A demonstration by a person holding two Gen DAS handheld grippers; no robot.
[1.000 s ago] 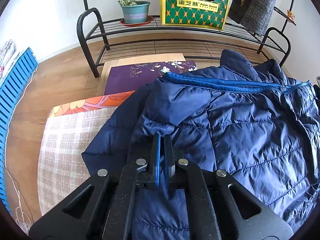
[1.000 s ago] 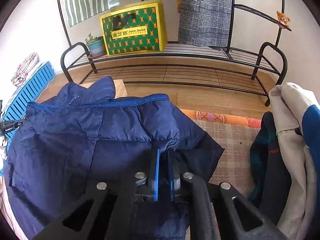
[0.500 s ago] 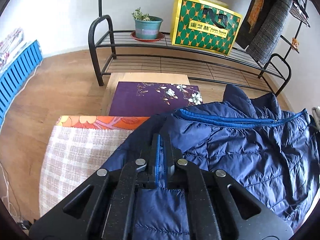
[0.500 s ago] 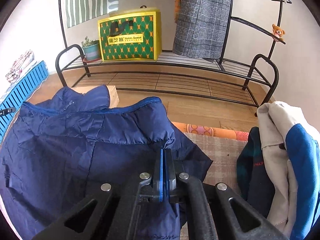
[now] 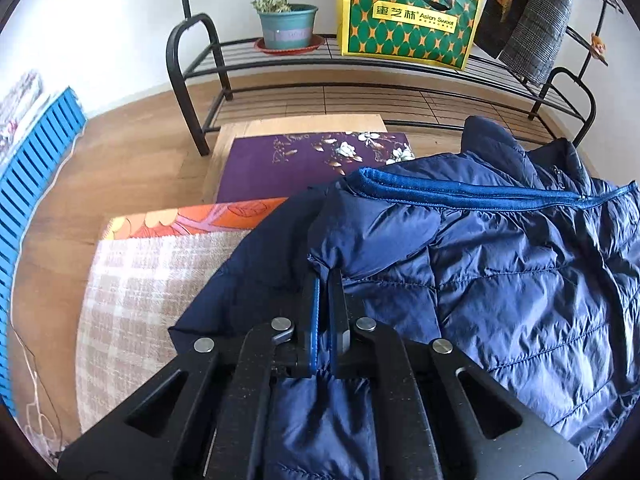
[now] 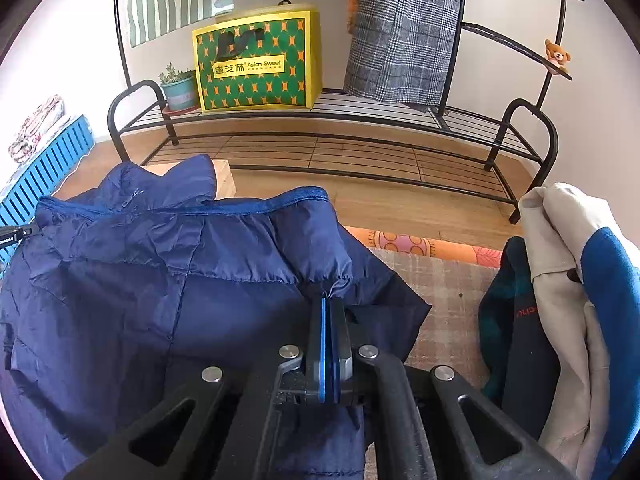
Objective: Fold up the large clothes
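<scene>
Jacket (image 5: 500, 280) apparently drawn back nearer

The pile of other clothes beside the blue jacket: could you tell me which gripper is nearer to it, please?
Right. The right gripper grips the jacket edge beside the pile; the left gripper grips the opposite edge, its view lacking the pile.

a checked beige cloth (image 5: 152, 280) covered the work surface, an orange patterned sheet (image 5: 192, 220) showing at its far edge. the navy puffer jacket (image 5: 500, 280) lay spread on the cloth, and a heap of other clothes (image 6: 560, 320) sat at its right end. beyond was a wooden floor (image 5: 128, 168).
</scene>
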